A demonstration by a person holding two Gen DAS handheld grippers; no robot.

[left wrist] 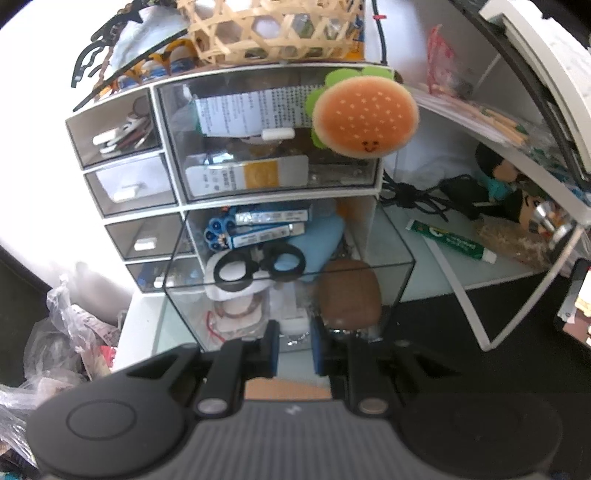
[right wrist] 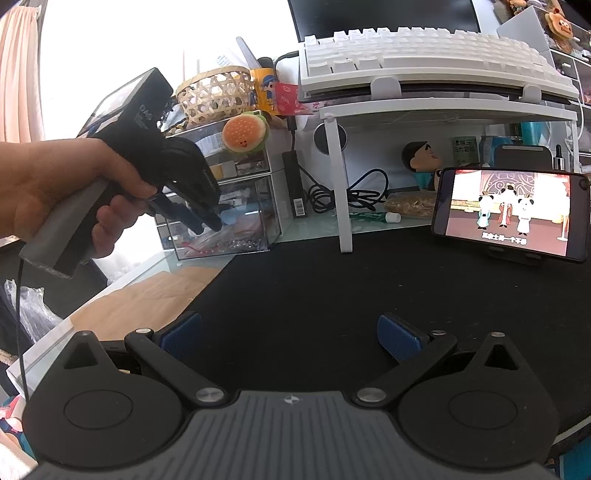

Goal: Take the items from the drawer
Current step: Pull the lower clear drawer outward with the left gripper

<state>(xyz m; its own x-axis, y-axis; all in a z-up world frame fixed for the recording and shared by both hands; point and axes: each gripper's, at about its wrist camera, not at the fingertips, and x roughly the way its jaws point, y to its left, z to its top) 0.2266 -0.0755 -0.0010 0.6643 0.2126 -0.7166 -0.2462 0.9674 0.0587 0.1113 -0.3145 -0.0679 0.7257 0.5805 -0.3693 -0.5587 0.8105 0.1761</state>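
At lower centre of the left wrist view, the left gripper [left wrist: 293, 341] pinches the pulled-out clear drawer's [left wrist: 391, 258] white handle [left wrist: 294, 325]; the right gripper [right wrist: 290, 338] gapes wide over the black mat [right wrist: 332, 280].

Woven basket [left wrist: 269, 33] cut off above

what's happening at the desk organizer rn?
A person holds tongs in each hand. The left tongs are nearly shut on the white handle at the front of the clear drawer, which is pulled out from the white organizer. Scissors, blue packets and a brown pouch sit inside it. The right tongs are open, empty, above the black mat.
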